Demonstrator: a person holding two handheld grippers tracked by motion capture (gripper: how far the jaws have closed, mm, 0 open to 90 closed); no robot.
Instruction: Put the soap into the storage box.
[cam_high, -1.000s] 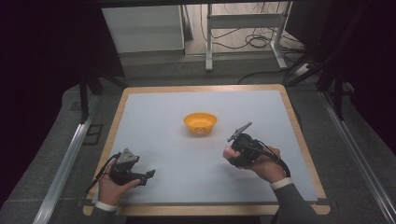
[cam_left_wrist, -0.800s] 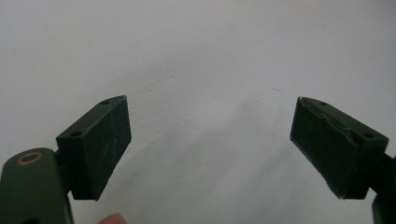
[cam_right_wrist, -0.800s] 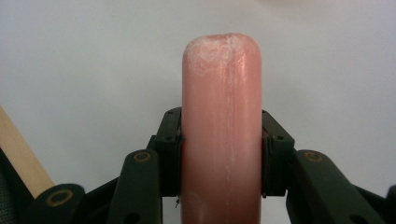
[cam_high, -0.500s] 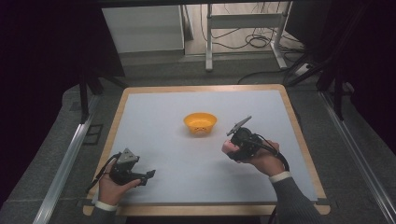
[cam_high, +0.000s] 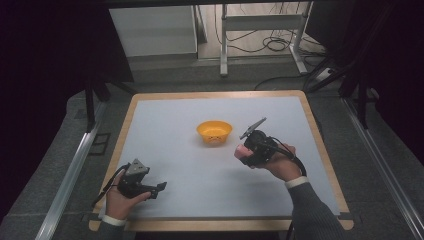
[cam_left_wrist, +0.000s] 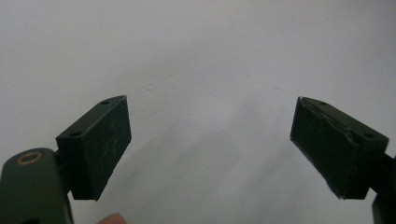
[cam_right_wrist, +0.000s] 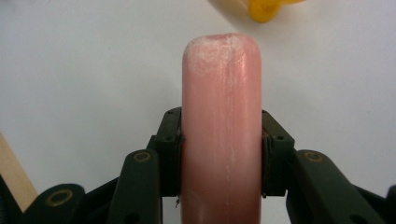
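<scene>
Holding the pink sausage (cam_right_wrist: 221, 126) clenched in our right claw (cam_high: 243, 152) above the desk (cam_high: 175, 145), we have yet to reach the orange bowl (cam_high: 214, 132); left claw (cam_left_wrist: 210, 144) rests released.

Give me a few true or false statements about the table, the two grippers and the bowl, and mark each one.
1. The right gripper is shut on a pink sausage. True.
2. The left gripper holds the orange bowl. False: its jaws stand open with nothing between them, and the bowl sits apart near the middle of the table.
3. The pink sausage lies inside the bowl. False: it is gripped in the right gripper, beside the bowl and outside it.
4. In the high view the bowl stands upright on the white tabletop. True.
5. The left gripper is near the table's front edge, at the left in the high view. True.
</scene>
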